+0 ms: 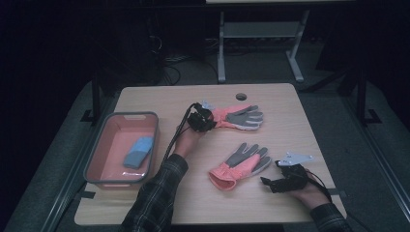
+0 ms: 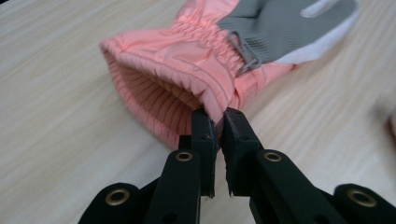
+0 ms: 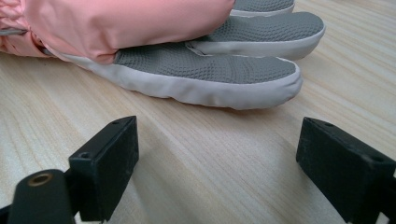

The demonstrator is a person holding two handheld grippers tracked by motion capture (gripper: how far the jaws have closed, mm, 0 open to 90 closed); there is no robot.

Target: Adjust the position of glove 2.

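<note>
Because the pink ski glove [image 2: 196, 60] is soft and light, its cuff rim suits the left gripper [image 2: 217, 123], pinched shut on it; the right gripper [image 3: 217, 158] gapes empty.

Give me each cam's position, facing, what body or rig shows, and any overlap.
High view: above the person's side, looking forward and down on the table; both forearms, left gripper, right gripper.
Left gripper view: rides the left gripper, faces the far glove; jaws pinch its cuff.
Right gripper view: rides the right gripper, low over the table, faces the near glove; jaws open.
Shared: high view holds both gloves.
</note>
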